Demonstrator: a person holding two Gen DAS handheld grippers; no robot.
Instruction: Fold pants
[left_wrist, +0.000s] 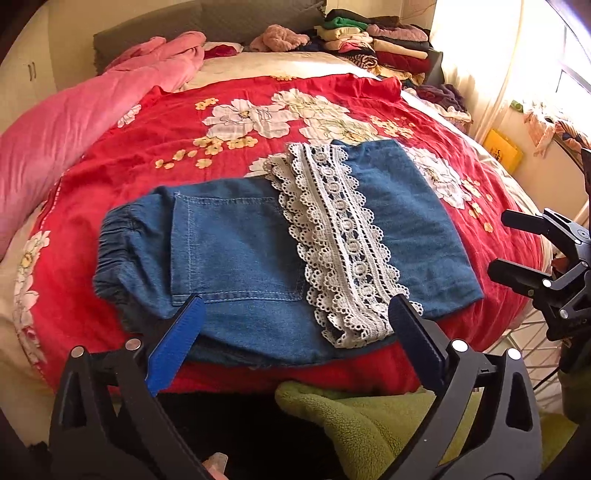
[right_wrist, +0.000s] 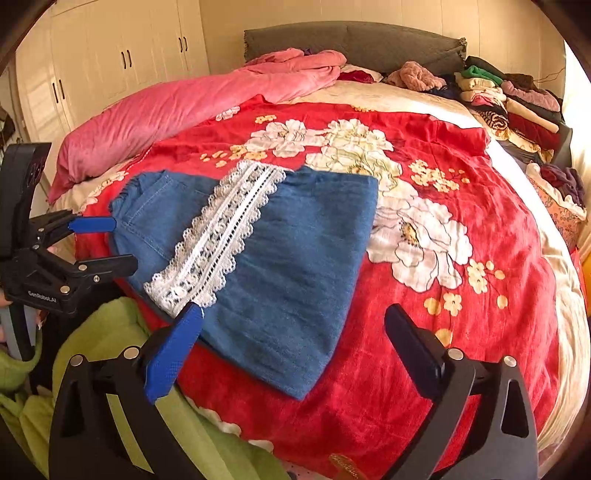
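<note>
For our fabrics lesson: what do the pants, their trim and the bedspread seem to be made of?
Pants: likely light denim, matte blue, with pale contrast stitching round a pocket.
Trim: white lace, probably cotton crochet, with openwork holes and scalloped edges.
Bedspread: red floral print, soft and matte; its fibre cannot be told.

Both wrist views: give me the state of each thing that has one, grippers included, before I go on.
Denim pants: folded flat on the red floral blanket, lace hem lying across the top.
Left gripper: open, holding nothing, at the pants' near edge.
Right gripper: open, holding nothing, over the pants' near corner.
Pink quilt: bunched along the bed's side.
Clothes pile: stacked, folded.
Wardrobe doors: closed.
</note>
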